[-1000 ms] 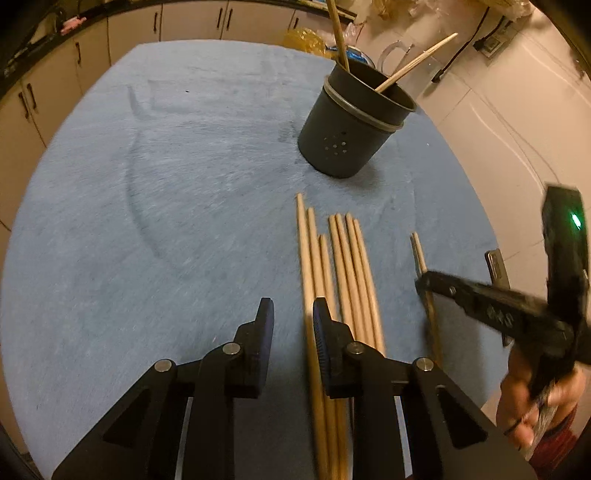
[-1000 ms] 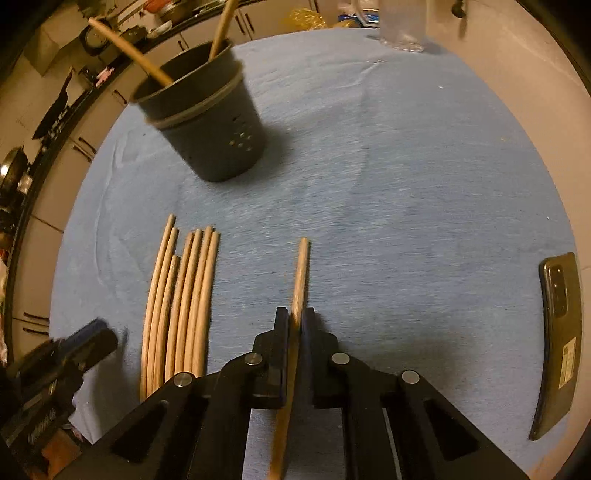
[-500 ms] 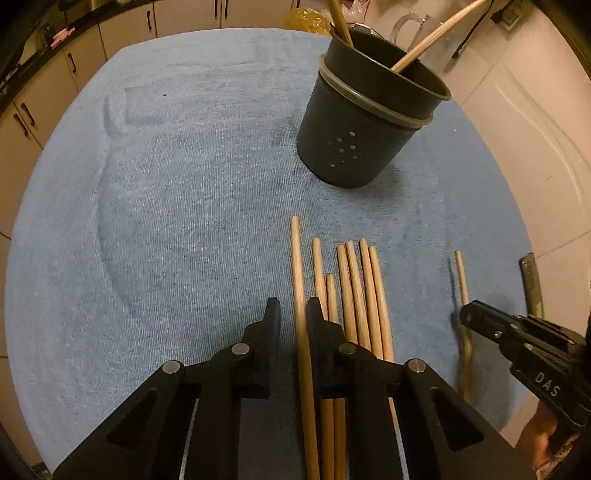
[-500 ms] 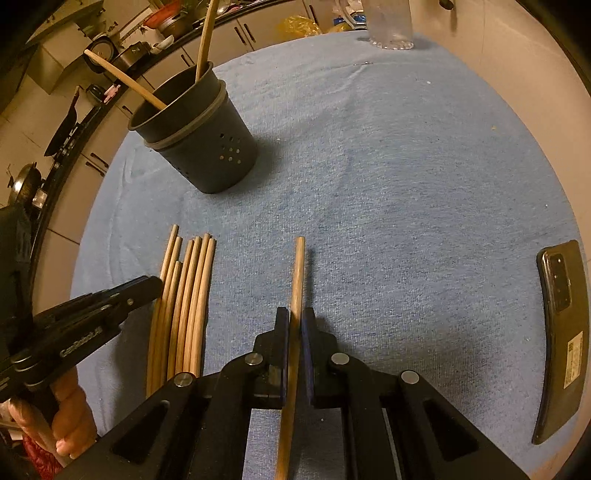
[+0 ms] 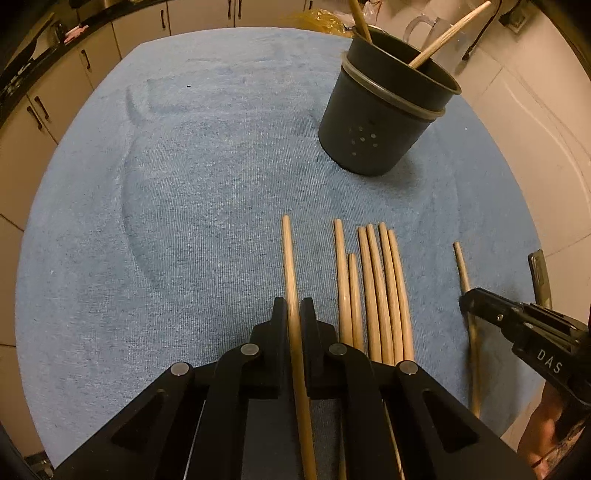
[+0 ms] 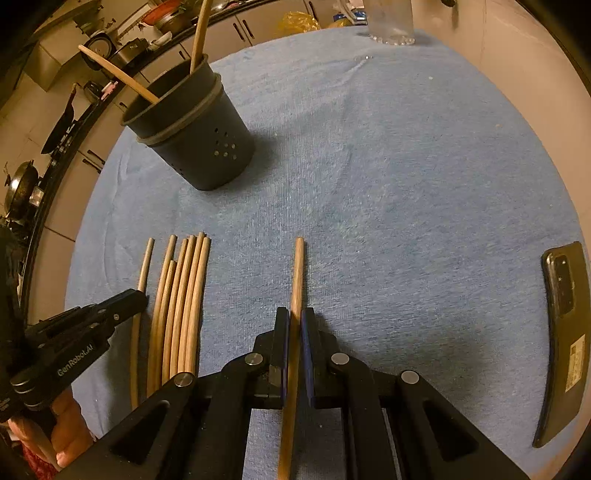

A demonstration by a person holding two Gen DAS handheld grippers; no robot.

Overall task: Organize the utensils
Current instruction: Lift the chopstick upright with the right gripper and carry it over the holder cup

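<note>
My left gripper [image 5: 293, 314] is shut on a wooden chopstick [image 5: 289, 258], held just left of a row of several loose chopsticks [image 5: 380, 288] on the blue towel [image 5: 184, 206]. My right gripper [image 6: 294, 321] is shut on another chopstick [image 6: 297, 273], right of the same row [image 6: 183, 295]. The dark grey utensil holder [image 5: 384, 122] stands upright at the back with two chopsticks in it; it also shows in the right wrist view [image 6: 192, 129]. Each gripper shows in the other's view: the right one [image 5: 517, 332], the left one [image 6: 85, 325].
A dark phone [image 6: 565, 332] lies at the towel's right edge. A clear glass [image 6: 388, 22] stands at the far edge. Cabinets and a stove with pans [image 6: 22, 184] lie beyond the table on the left.
My left gripper closed on the leftmost chopstick and pulled it left, away from the row. My right gripper keeps its chopstick and has lifted slightly.
</note>
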